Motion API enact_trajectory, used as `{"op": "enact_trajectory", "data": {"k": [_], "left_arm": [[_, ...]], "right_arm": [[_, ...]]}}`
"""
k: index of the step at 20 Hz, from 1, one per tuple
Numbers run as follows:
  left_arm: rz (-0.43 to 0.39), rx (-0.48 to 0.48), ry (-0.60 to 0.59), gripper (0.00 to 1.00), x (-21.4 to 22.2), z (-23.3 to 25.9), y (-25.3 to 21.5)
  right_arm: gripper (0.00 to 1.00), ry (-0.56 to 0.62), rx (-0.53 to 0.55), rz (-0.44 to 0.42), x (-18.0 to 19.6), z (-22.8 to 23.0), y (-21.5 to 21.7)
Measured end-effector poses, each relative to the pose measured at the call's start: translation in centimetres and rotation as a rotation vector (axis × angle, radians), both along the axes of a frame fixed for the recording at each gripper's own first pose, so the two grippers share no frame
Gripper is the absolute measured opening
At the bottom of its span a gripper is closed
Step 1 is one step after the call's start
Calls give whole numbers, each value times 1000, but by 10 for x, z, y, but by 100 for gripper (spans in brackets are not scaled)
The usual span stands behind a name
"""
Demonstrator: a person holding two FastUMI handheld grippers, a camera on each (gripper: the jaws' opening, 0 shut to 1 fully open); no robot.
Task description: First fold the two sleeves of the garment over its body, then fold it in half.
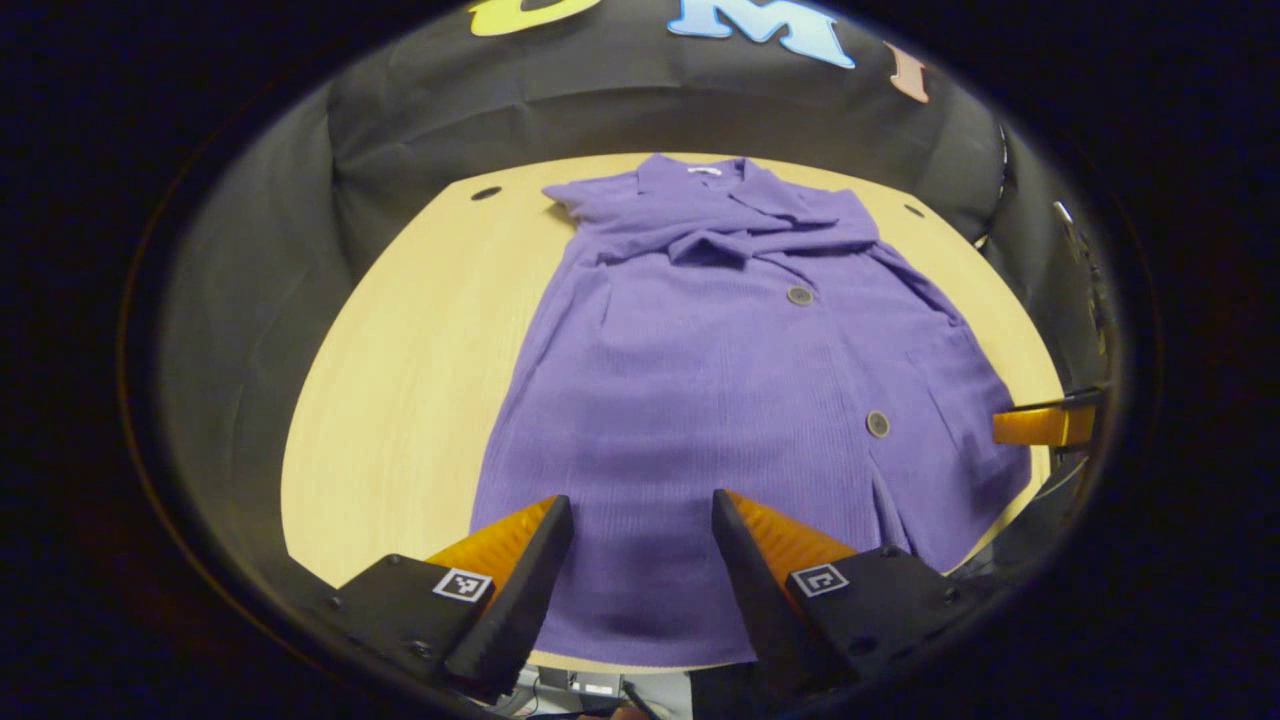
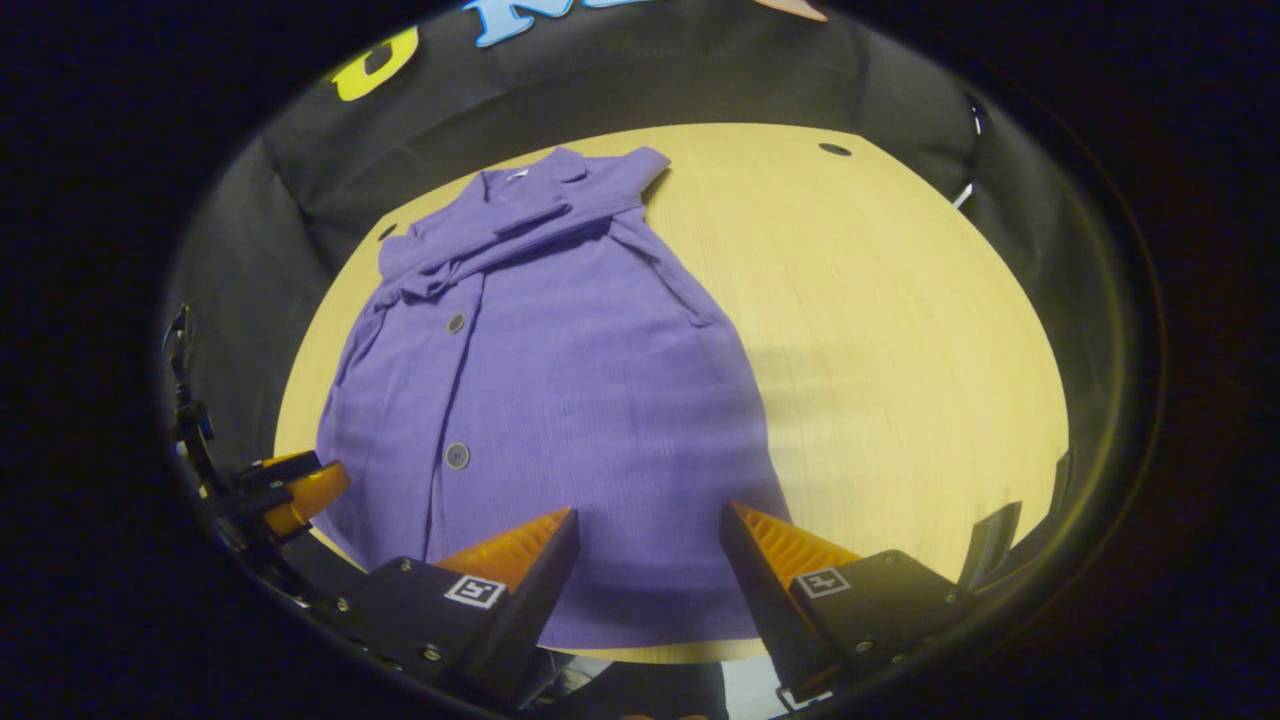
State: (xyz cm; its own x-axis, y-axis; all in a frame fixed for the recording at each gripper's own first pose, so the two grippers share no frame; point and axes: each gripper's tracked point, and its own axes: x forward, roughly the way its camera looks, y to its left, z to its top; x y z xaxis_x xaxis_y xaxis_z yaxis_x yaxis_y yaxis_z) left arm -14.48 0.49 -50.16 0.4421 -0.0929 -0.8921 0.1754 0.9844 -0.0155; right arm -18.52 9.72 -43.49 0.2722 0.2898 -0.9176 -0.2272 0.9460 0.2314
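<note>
purple garment [image 1: 720,380] lies flat on the pale wooden worktop [image 1: 400,380], front side up, two buttons showing down its front. both sleeves are already folded across the chest, forming a bunched band just below the collar.

left gripper [image 1: 642,545]: fingers spread wide, holding nothing. they hover over the hem end of the garment; the hem edge shows between and below the two fingers. cannot tell whether the tips touch the cloth.

right gripper [image 2: 648,555]: fingers also spread wide, nothing between them but cloth below. in the right gripper view they sit over the hem [image 2: 650,620] toward the garment's right-hand edge, with bare worktop [image 2: 900,350] beyond the right finger.

orientation: the garment's long axis runs away from both grippers, hem nearest the fingers, collar [image 1: 700,175] at the far end toward the black cloth wall [image 1: 640,110]. it widens from shoulders to hem.

in the left gripper view the other gripper shows at the right edge, beside the garment's side near the hem; in the right gripper view the other gripper shows at the lower left, by the hem corner.
</note>
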Motion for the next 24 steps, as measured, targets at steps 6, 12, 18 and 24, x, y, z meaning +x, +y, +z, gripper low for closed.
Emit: {"op": "enact_trajectory", "data": {"k": [6,12,18,24], "left_arm": [[-4,18,35,92,-9,-14,-1],[-1,1,44,92,-10,-15,-1],[-12,10,47,83,-9,-16,-7],[-66,8,48,63,-3,-18,-21]], "right_arm": [[88,21,-58,43,-10,-14,-1],[89,40,-112,91,-18,-26,-3],[94,53,-166,164,-23,-27,-2],[57,32,-142,215,-23,-28,9]]}}
